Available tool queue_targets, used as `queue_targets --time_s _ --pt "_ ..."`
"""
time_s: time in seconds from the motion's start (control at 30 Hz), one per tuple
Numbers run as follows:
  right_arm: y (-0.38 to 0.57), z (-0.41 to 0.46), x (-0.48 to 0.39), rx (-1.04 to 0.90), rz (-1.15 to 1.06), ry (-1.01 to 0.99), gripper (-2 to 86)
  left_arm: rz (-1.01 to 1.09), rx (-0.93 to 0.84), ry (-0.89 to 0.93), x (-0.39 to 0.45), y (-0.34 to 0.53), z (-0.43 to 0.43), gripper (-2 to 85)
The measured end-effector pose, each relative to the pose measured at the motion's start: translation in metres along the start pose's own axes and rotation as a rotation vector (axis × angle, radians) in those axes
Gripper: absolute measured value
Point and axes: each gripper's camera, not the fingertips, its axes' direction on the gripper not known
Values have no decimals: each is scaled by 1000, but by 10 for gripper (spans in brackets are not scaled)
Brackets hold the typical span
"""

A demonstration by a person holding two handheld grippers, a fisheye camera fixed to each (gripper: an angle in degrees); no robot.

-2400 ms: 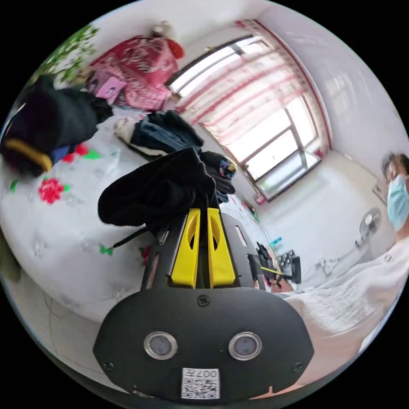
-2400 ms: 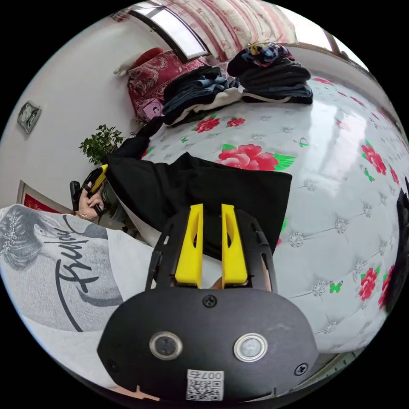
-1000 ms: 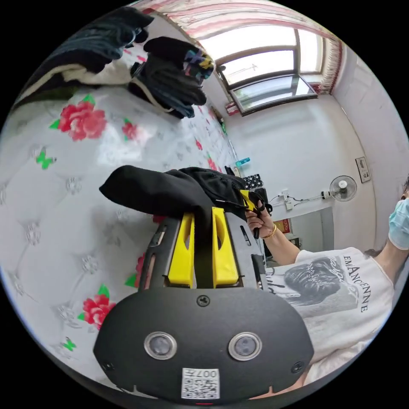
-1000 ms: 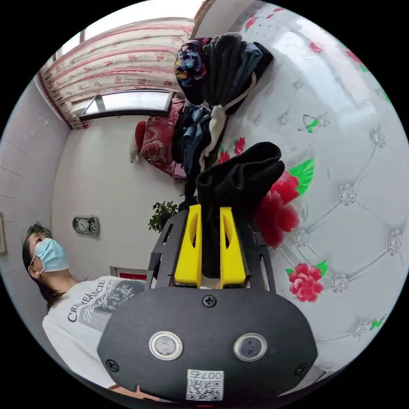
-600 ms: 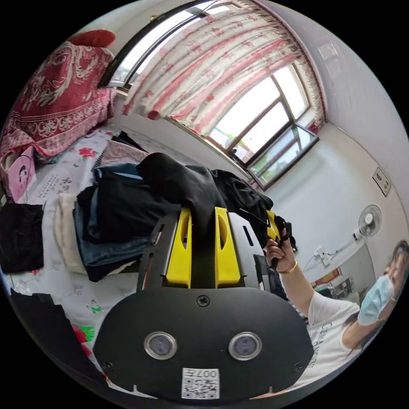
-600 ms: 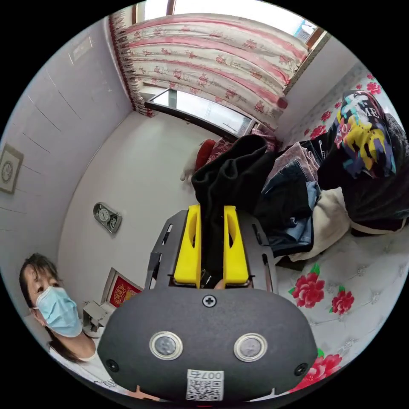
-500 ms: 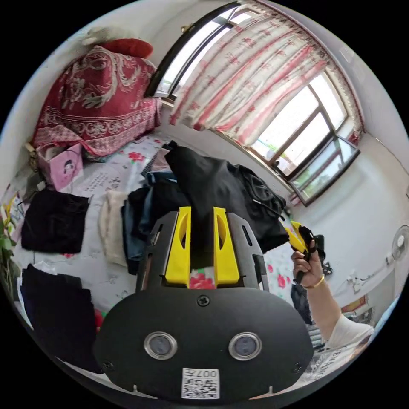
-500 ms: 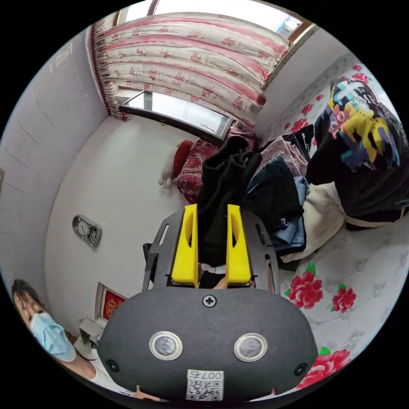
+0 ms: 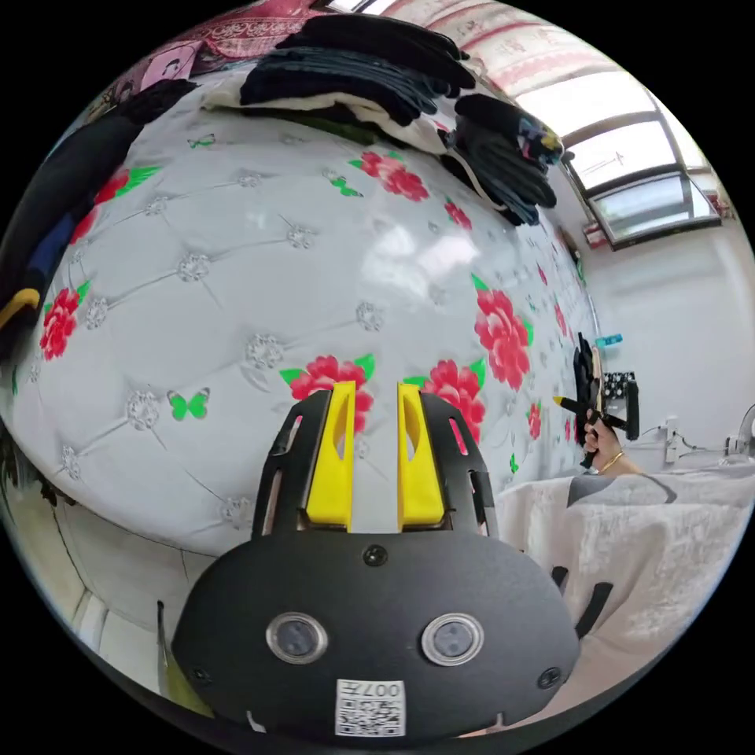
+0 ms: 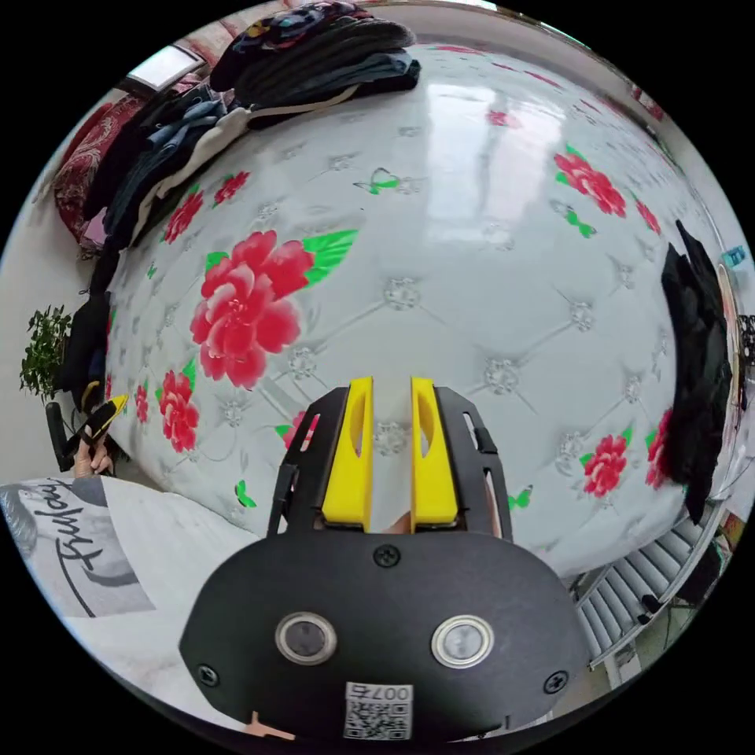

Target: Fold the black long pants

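Note:
Both grippers hover over a white tufted bed [image 9: 236,259] printed with red flowers. My left gripper [image 9: 373,389] is open, with bare bedcover between its yellow jaws. My right gripper [image 10: 391,385] is open too and holds nothing. A folded black garment [image 9: 370,39] tops the pile of folded clothes [image 9: 338,79] at the far side; I cannot tell for sure that it is the black long pants. In the right gripper view that pile [image 10: 157,157] sits at the upper left. A hand holds the right gripper [image 9: 586,403] off the bed's edge, and another holds the left gripper [image 10: 98,421].
A second pile of dark folded clothes [image 9: 503,149] [image 10: 314,47] stands beside the first. A loose black garment [image 10: 696,370] lies at one bed edge; dark clothing with a yellow band [image 9: 39,212] lies at the other. A potted plant [image 10: 43,354] and the person's white shirt [image 10: 118,535] are close.
Both grippers carried the folded black pants up to the clothes pile, let go of them, and came back empty over the bed's near part.

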Motion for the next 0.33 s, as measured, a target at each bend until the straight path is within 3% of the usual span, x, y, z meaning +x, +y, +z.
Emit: queue_targets --time_s 0.13,0.33 --pt "54 11 8 -26 -55 173 65 228 -85 -76 65 8 30 80" --pt "89 5 9 171 48 14 65 389 -155 -80 138 2 64 73"
